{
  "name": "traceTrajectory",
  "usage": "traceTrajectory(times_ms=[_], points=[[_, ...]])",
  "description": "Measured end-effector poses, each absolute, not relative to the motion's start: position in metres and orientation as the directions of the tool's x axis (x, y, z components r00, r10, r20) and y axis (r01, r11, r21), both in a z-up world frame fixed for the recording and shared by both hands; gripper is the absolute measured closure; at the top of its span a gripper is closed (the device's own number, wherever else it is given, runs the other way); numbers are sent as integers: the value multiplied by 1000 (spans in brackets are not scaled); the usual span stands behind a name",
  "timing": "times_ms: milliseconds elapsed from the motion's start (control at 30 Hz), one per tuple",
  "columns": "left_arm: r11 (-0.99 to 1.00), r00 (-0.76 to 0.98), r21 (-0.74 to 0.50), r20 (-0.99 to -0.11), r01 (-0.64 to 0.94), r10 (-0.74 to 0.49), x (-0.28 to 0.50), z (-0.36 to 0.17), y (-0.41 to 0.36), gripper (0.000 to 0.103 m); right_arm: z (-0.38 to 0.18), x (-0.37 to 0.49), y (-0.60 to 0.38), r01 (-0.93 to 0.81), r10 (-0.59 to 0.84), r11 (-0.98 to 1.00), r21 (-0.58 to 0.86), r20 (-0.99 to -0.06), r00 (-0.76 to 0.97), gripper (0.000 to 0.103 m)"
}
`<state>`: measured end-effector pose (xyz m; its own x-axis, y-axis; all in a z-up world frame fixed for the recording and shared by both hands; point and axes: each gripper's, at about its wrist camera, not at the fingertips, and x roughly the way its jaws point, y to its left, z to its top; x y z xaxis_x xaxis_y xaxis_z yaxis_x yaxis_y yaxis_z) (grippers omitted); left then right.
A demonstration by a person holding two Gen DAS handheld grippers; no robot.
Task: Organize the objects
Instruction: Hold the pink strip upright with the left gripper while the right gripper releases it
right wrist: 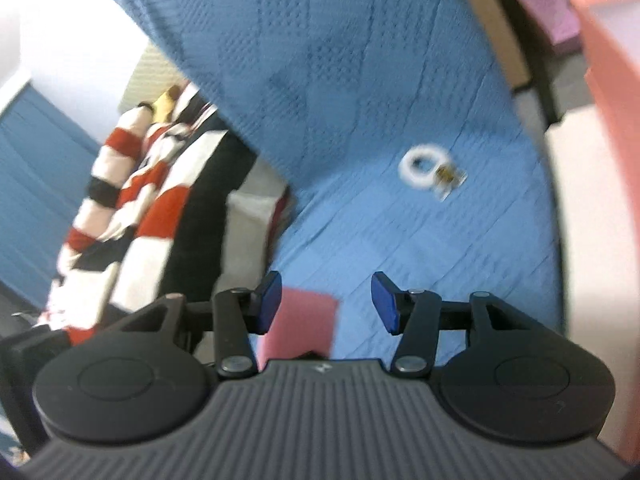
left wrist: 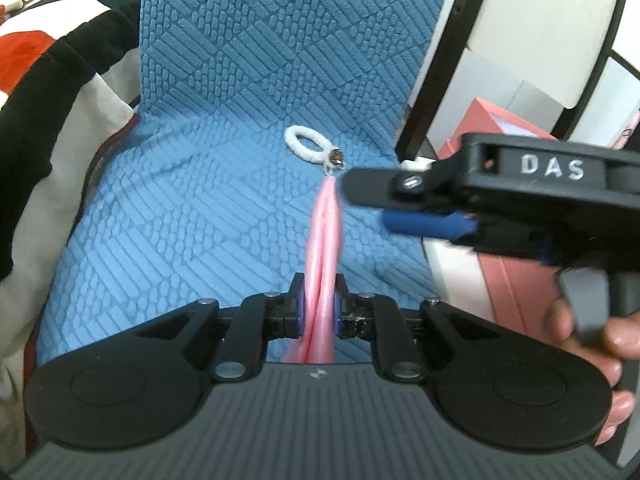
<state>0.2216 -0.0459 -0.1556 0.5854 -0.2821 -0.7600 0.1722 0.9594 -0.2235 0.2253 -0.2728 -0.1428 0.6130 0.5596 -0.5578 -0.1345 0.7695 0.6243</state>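
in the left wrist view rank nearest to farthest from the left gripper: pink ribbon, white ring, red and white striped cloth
1. pink ribbon: pinched between the left gripper fingers, running forward up the middle.
2. white ring: ahead on the blue cover, at the ribbon's far end.
3. red and white striped cloth: farthest, off the cover at upper left.

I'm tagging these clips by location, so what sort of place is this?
Probably a home living room or bedroom: a seat under a blue quilted cover, a red, white and black striped blanket heaped beside it, and a pink box at the side.
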Motion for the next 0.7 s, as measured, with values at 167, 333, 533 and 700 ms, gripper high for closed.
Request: traceTrajectory(times_ms=[167, 333, 533, 700], points=[[963, 594, -227, -758, 145, -268, 240, -158, -29, 88, -134, 237, -267, -127, 442, 861, 493, -600, 667, 49], [958, 591, -250, -756, 137, -282, 261, -161, -17, 88, -129, 254, -247, -171, 327, 940, 296, -632, 703, 48], [957, 595, -261, -751, 130, -286, 282, -163, -13, 87, -135, 283, -238, -183, 271, 962, 202, -653, 708, 16], [956, 592, -272, -754, 115, -285, 298, -168, -8, 87, -144, 309, -235, -197, 275, 961, 192, -667, 692, 13]])
